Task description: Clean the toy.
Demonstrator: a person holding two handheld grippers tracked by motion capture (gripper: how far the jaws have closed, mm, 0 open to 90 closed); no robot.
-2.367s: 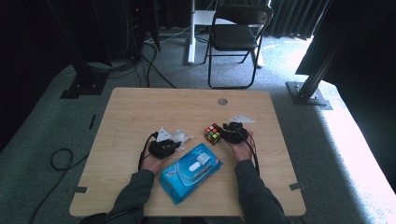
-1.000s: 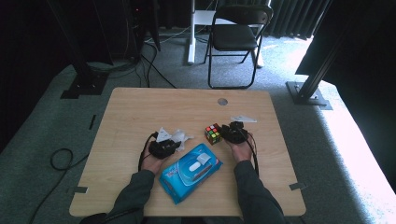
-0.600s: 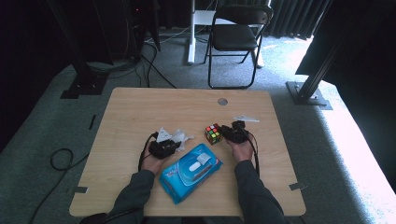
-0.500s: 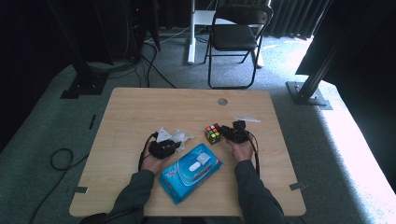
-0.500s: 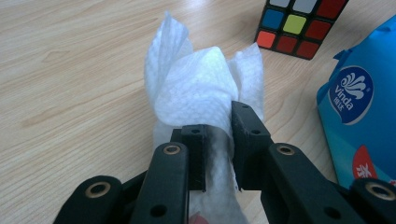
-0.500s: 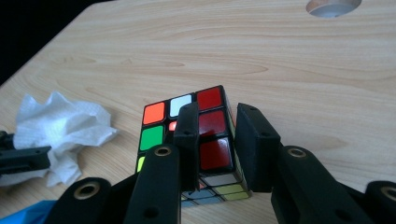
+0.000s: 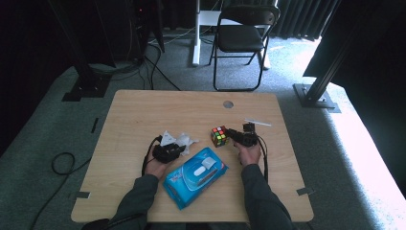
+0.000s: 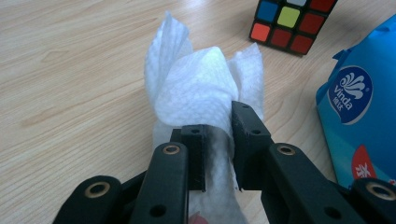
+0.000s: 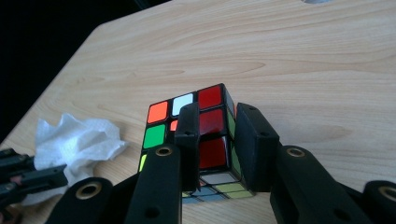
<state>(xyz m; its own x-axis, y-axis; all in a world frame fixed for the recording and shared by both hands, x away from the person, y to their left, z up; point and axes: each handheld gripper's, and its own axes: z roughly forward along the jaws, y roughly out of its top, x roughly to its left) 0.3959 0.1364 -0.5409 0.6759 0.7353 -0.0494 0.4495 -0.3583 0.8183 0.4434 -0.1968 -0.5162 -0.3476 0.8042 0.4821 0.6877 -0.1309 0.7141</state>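
A crumpled white wipe point(image 8: 196, 88) lies on the wooden table point(image 7: 158, 110) left of centre, and my left gripper point(image 8: 217, 121) is shut on its bunched lower part. From above, the left gripper point(image 7: 178, 149) sits just under the wipe point(image 7: 179, 140). A Rubik's cube point(image 9: 210, 126) stands right of centre. My right gripper point(image 9: 217, 121) is shut on its near corner, with the red column showing between the jaws. In the high view the right gripper point(image 7: 231, 134) touches the cube point(image 7: 219, 135) from the right.
A blue pack of wet wipes point(image 7: 196, 175) lies near the front edge between the two forearms. A thin white strip point(image 7: 257, 122) lies behind the right hand. The table has a round cable hole point(image 7: 228, 104) at the back. A folding chair point(image 7: 242, 38) stands beyond it.
The right gripper has shifted slightly left against the cube. The left gripper, the wipe and the blue pack have stayed where they were.
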